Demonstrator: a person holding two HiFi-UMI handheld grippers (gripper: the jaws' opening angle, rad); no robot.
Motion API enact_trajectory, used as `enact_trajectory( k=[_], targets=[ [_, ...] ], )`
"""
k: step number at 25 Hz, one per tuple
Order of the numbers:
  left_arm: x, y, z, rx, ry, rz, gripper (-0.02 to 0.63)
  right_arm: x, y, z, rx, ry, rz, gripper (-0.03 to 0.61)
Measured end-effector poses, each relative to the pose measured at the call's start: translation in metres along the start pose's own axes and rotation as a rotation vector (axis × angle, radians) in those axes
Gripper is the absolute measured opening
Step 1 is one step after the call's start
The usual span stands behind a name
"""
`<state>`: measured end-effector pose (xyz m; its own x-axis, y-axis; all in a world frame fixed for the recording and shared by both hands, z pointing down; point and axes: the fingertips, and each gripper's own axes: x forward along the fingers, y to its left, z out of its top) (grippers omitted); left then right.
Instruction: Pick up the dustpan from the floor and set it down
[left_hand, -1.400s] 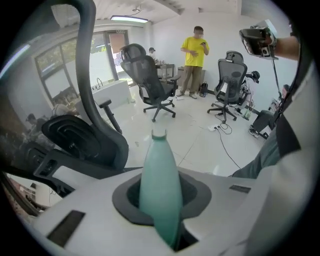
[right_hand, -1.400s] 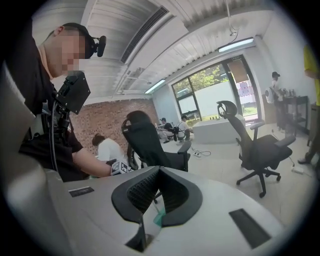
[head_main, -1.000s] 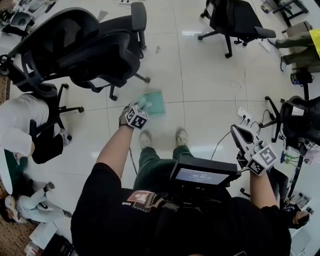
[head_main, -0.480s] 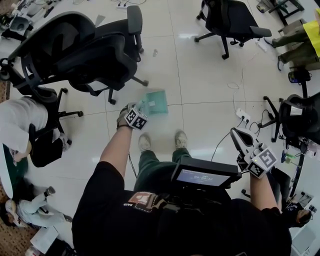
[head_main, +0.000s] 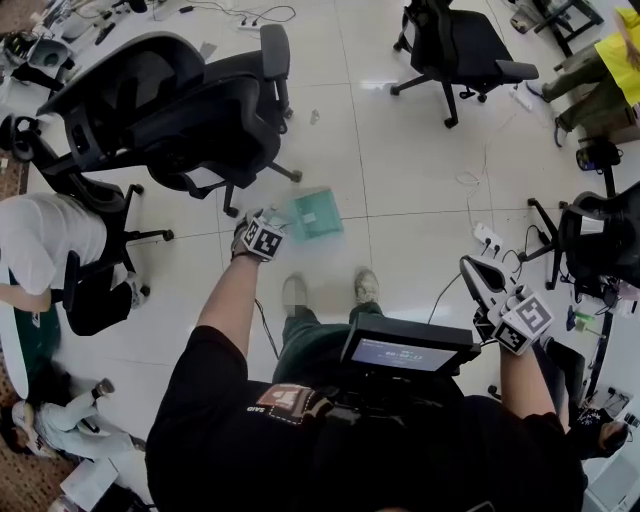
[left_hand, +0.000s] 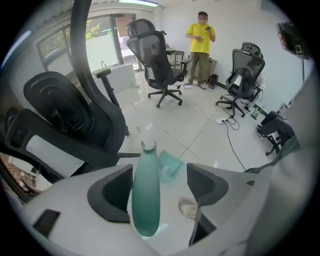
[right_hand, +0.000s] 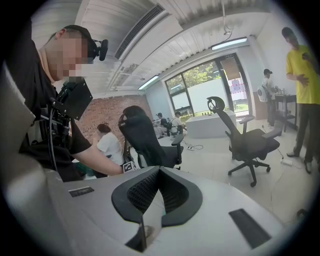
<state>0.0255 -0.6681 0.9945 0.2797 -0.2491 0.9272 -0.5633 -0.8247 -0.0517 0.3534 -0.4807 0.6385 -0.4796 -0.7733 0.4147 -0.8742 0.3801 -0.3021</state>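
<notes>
The teal dustpan (head_main: 315, 213) has its pan on the white floor, in front of my feet. In the left gripper view its long teal handle (left_hand: 145, 195) stands up between the jaws, with the pan (left_hand: 170, 165) below. My left gripper (left_hand: 159, 175) points steeply down over it and its jaws are opening. The handle lies close to the left pad (left_hand: 112, 192) and a wide gap separates it from the right one. In the head view the left gripper (head_main: 283, 215) sits just left of the pan. My right gripper (right_hand: 160, 172) is shut with nothing in it, held at my right side (head_main: 478, 275).
A large black office chair (head_main: 170, 100) stands just left of and behind the dustpan. Another chair (head_main: 460, 40) is farther back. A crouching person in white (head_main: 45, 245) is at the left. A power strip with cables (head_main: 488, 238) lies on the floor to the right.
My left hand has drawn slightly left, away from the pan, which has shifted a little on the floor. The right gripper has stayed beside me.
</notes>
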Motion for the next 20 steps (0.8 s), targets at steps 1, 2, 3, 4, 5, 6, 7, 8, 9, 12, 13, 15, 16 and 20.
enact_trajectory(
  k=[1,2,3,4,5,6,7,8,9,12,13,15,16,20],
  targets=[
    [-0.005,-0.001,0.002,-0.001,-0.007,0.001,0.373,-0.002,0.001,0.003,-0.003,-0.004,0.003,0.011],
    [-0.009,-0.001,0.003,-0.002,-0.012,0.003,0.373,-0.004,0.002,0.006,-0.007,-0.008,0.005,0.011],
    [-0.015,0.000,0.004,-0.004,-0.018,0.007,0.374,-0.005,0.004,0.009,-0.012,-0.014,0.007,0.011],
    [-0.022,0.002,0.004,-0.010,-0.025,0.012,0.377,-0.007,0.007,0.014,-0.016,-0.020,0.008,0.011],
    [-0.030,0.005,0.006,-0.018,-0.035,0.018,0.378,-0.009,0.010,0.018,-0.020,-0.028,0.009,0.011],
    [-0.040,0.007,0.008,-0.027,-0.047,0.025,0.378,-0.011,0.014,0.024,-0.022,-0.037,0.010,0.011],
    [-0.051,0.008,0.011,-0.036,-0.064,0.031,0.378,-0.013,0.017,0.029,-0.024,-0.046,0.014,0.011],
    [-0.064,0.008,0.014,-0.048,-0.086,0.034,0.378,-0.015,0.020,0.034,-0.028,-0.054,0.018,0.011],
    [-0.079,0.007,0.019,-0.064,-0.115,0.034,0.378,-0.017,0.023,0.039,-0.032,-0.063,0.024,0.011],
    [-0.138,-0.009,0.042,-0.151,-0.255,0.007,0.378,-0.029,0.029,0.055,-0.043,-0.096,0.048,0.011],
    [-0.162,-0.018,0.052,-0.184,-0.312,-0.008,0.377,-0.035,0.029,0.061,-0.049,-0.111,0.059,0.011],
    [-0.213,-0.040,0.071,-0.254,-0.428,-0.042,0.372,-0.048,0.029,0.072,-0.068,-0.142,0.087,0.011],
    [-0.240,-0.055,0.079,-0.291,-0.483,-0.060,0.360,-0.057,0.030,0.077,-0.077,-0.153,0.105,0.011],
    [-0.347,-0.124,0.101,-0.386,-0.675,-0.102,0.263,-0.085,0.038,0.097,-0.116,-0.179,0.220,0.009]
  ],
)
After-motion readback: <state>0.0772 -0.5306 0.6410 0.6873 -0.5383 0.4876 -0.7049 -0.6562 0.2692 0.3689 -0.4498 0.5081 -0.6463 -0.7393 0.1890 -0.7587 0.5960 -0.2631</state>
